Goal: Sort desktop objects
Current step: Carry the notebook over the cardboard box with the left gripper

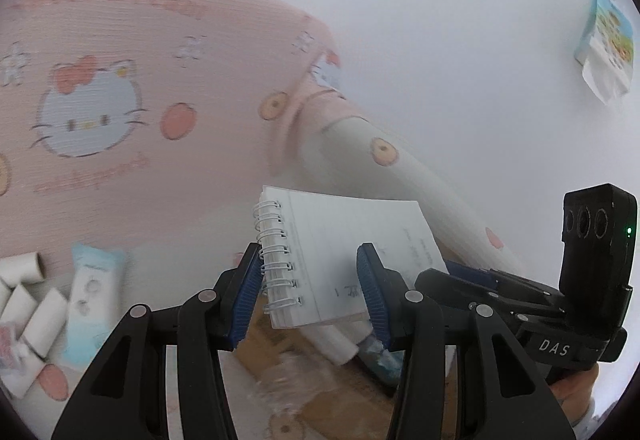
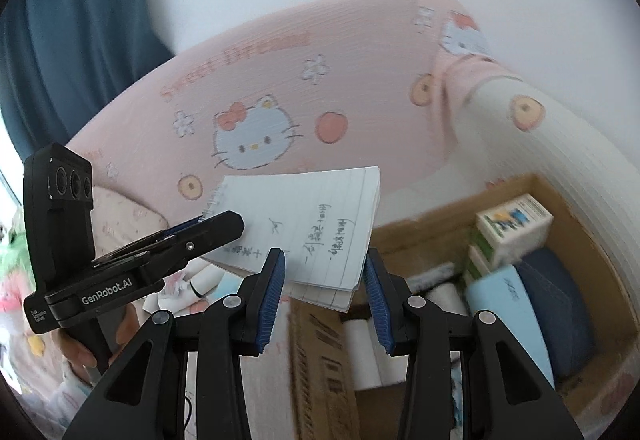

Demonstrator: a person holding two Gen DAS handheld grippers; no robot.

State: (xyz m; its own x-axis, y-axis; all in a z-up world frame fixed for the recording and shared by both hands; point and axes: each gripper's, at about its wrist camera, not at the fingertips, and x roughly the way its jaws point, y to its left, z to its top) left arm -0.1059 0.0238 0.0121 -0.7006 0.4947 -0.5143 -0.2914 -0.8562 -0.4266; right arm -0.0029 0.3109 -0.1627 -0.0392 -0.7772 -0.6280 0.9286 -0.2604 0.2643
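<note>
A small spiral notepad (image 1: 340,240) with handwritten lines hangs in the air, and my left gripper (image 1: 309,248) is shut on it, one blue pad against the wire spine and the other on the page. From the right wrist view, the left gripper (image 2: 224,226) clamps the spine corner of the notepad (image 2: 312,224) above an open cardboard box (image 2: 540,192). My right gripper (image 2: 325,254) has its pads apart, with the notepad's near corner just beyond their tips; no pad visibly presses on it. The right gripper (image 1: 456,266) sits beside the notepad's far corner.
The box holds a small printed carton (image 2: 516,224), a light-blue pack (image 2: 508,320), a dark blue pouch (image 2: 560,300) and white rolls (image 2: 360,340). A pink cat-print cloth (image 1: 100,112) covers the surface. Paper tubes (image 1: 24,300), a blue packet (image 1: 92,304) and a tissue pack (image 1: 608,44) lie around.
</note>
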